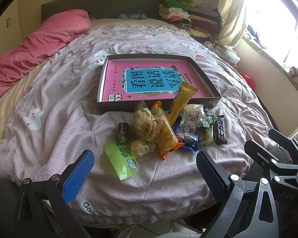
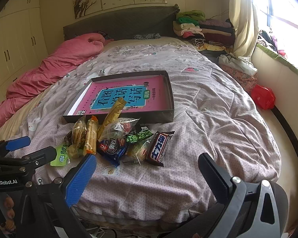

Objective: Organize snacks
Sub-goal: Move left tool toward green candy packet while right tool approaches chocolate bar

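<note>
A pile of wrapped snacks (image 1: pixel 164 129) lies on the bed quilt in front of a shallow dark box (image 1: pixel 208 101) that holds a pink book (image 1: pixel 149 81). A yellow bar (image 1: pixel 181 101) leans over the box's near wall. A green packet (image 1: pixel 121 160) lies nearest my left gripper (image 1: pixel 145 168), which is open and empty just short of the pile. In the right wrist view the pile (image 2: pixel 117 138), a brown chocolate bar (image 2: pixel 159 148) and the box (image 2: pixel 168 117) show. My right gripper (image 2: pixel 149 170) is open and empty, near the bed's front edge.
A pink duvet (image 1: pixel 39 45) lies along the bed's left side. Folded clothes (image 2: pixel 200 29) are stacked at the headboard's right. A red bag (image 2: pixel 263 97) sits by the window wall. The quilt (image 2: pixel 218 123) spreads right of the snacks.
</note>
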A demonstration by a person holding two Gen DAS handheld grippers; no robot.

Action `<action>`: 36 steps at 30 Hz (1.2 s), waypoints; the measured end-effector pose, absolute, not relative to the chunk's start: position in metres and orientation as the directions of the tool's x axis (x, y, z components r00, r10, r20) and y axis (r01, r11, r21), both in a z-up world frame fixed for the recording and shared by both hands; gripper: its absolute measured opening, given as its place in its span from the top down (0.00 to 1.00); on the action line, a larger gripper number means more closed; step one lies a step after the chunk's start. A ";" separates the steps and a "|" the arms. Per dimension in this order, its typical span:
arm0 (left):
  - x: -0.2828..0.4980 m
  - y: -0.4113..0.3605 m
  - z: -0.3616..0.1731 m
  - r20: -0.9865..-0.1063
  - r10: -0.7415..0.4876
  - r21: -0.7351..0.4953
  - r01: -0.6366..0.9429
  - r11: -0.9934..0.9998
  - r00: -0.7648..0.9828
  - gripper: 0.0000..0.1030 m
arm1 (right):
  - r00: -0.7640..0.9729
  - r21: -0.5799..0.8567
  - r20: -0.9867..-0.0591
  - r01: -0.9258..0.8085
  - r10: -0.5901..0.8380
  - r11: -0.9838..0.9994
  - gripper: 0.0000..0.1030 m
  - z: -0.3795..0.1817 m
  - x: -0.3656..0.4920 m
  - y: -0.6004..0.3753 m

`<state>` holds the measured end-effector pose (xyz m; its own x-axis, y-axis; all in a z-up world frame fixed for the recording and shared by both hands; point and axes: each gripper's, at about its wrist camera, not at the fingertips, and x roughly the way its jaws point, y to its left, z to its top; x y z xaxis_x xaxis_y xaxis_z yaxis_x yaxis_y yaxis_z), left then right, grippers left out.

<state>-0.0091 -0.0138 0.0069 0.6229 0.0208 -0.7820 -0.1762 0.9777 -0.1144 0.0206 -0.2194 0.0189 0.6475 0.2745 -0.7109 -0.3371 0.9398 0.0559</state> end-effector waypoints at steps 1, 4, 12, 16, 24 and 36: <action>-0.009 -0.014 0.007 -0.782 0.021 -0.114 -0.177 0.978 0.623 0.01 | 0.647 0.055 -0.712 -0.338 0.274 0.940 0.00 0.019 0.021 -0.219; -0.009 -0.013 0.006 -0.785 0.022 -0.114 -0.180 0.977 0.619 0.01 | 0.647 0.054 -0.712 -0.338 0.273 0.940 0.00 0.018 0.021 -0.220; -0.008 -0.010 0.001 -0.794 0.021 -0.118 -0.188 0.975 0.608 0.01 | 0.646 0.056 -0.713 -0.333 0.271 0.941 0.00 0.018 0.021 -0.220; -0.005 -0.005 -0.005 -0.808 0.015 -0.128 -0.200 0.971 0.590 0.01 | 0.644 0.057 -0.718 -0.324 0.264 0.944 0.00 0.016 0.022 -0.220; -0.002 0.014 -0.017 -0.838 0.030 -0.140 -0.268 0.953 0.544 0.01 | 0.625 0.085 -0.737 -0.295 0.259 0.952 0.00 0.010 0.033 -0.228; 0.002 0.040 -0.046 -0.893 0.016 -0.164 -0.358 0.919 0.451 0.01 | 0.599 0.109 -0.755 -0.286 0.267 0.952 0.00 0.003 0.042 -0.233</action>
<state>0.0023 0.0401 -0.0461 0.4506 0.0164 -0.8926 -0.3583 0.9191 -0.1640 0.0421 -0.2328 0.0027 0.5986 0.2667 -0.7553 -0.2862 0.9519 0.1093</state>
